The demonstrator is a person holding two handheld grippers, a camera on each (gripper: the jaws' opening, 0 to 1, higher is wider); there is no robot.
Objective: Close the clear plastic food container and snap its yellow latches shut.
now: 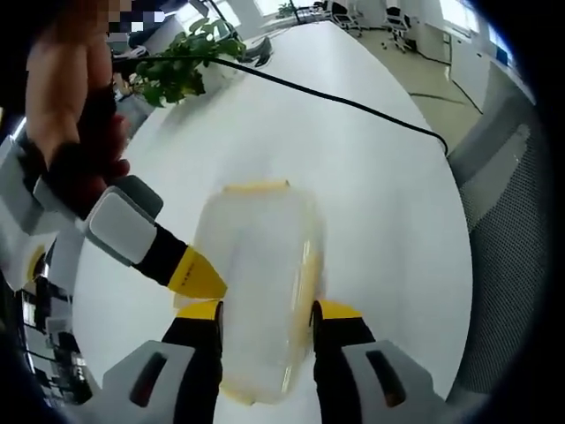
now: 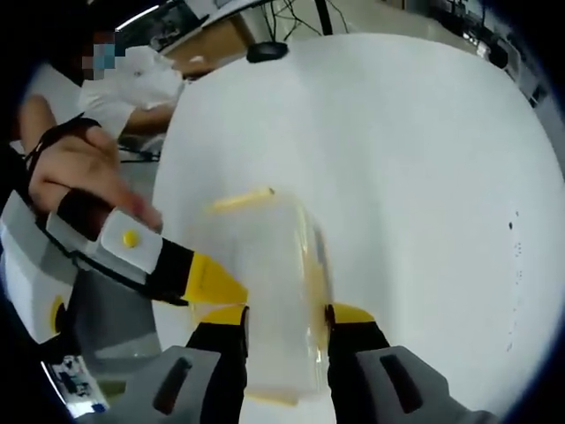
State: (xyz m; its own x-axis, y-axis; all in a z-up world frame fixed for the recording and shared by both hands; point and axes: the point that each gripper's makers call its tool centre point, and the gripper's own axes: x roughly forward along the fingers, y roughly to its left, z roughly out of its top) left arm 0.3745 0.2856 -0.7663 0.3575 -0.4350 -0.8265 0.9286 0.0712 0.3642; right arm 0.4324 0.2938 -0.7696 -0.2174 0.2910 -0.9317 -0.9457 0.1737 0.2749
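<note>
The container [image 1: 260, 283] lies on the white table [image 1: 371, 194], its clear body lengthwise between the jaws of the left gripper [image 1: 265, 322]. Both yellow-tipped jaws press its long sides, so this gripper is clamped on the container. A yellow latch [image 1: 256, 186] shows at the container's far end, and another runs along its side by one jaw. Another gripper's yellow tip [image 1: 199, 274] touches the container's side from the left, with a hand [image 1: 75, 106] behind it. Beyond the container a black cable [image 1: 353, 104] crosses the table, and a plant [image 1: 181, 62] stands at the table's far edge.

In the right gripper view, the right gripper [image 2: 287, 322] likewise grips the container [image 2: 274, 291] between its jaws, a yellow latch [image 2: 240, 200] at the far end.
</note>
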